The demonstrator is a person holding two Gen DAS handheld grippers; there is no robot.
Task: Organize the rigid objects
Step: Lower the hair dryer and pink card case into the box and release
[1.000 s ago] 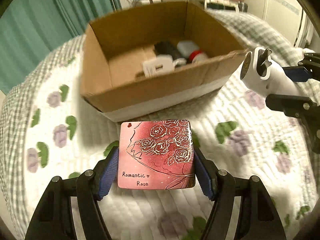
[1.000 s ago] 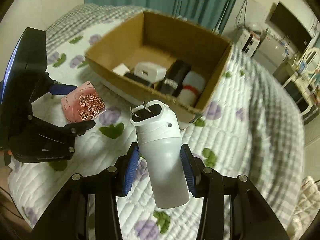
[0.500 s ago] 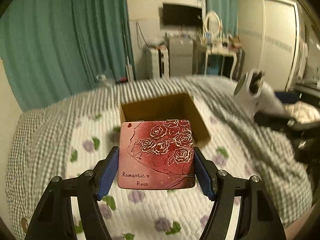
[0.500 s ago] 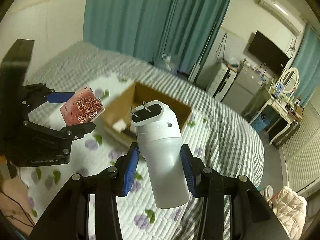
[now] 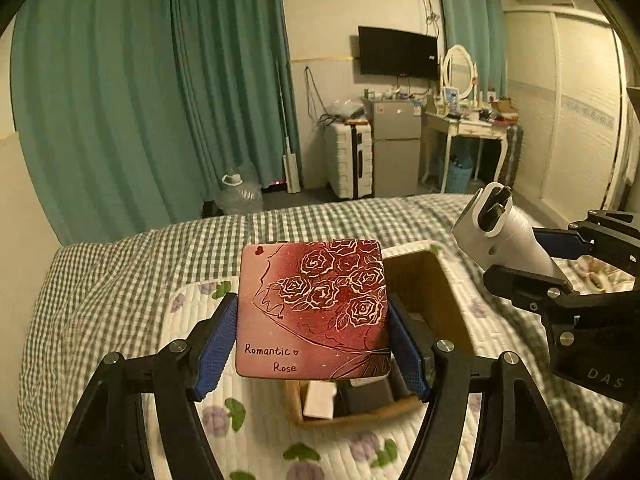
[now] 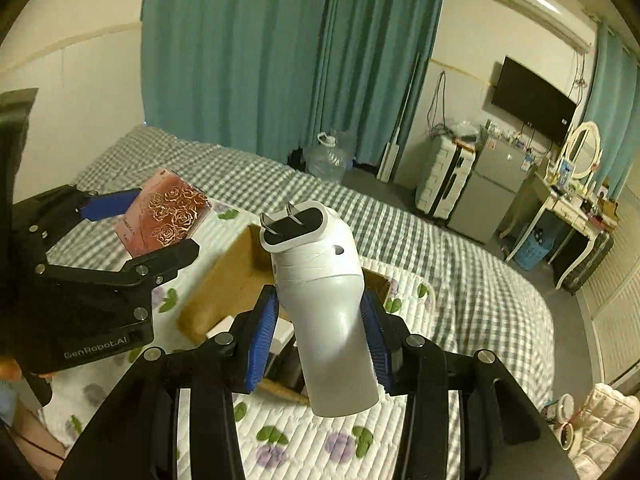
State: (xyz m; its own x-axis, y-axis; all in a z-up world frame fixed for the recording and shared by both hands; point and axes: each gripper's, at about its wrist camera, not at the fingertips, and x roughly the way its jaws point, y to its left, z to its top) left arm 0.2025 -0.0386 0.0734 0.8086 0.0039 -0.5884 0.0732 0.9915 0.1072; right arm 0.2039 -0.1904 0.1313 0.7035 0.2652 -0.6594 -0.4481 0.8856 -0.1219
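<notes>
My left gripper (image 5: pixel 312 344) is shut on a flat pink-red tin (image 5: pixel 312 308) printed with roses and "Romantic Rose", held high above the bed. My right gripper (image 6: pixel 318 340) is shut on a white plug-in device (image 6: pixel 324 304) with two metal prongs at its tip. Each gripper shows in the other view: the tin (image 6: pixel 166 216) at left, the white device (image 5: pixel 504 236) at right. The open cardboard box (image 5: pixel 432 292) lies below both, partly hidden behind the held things; it holds small white and dark items (image 5: pixel 320 400). The box also shows in the right wrist view (image 6: pixel 228 284).
The box rests on a white floral quilt (image 5: pixel 256 420) over a green checked bedspread (image 5: pixel 100 280). Teal curtains (image 5: pixel 140 100), a water jug (image 5: pixel 240 196), a suitcase (image 5: pixel 352 160), a small fridge (image 5: pixel 396 144) and a dressing table (image 5: pixel 468 128) stand beyond the bed.
Both grippers have risen well above the bed with their objects still held. The box has shrunk and dropped low in both views, and the room has come into sight.
</notes>
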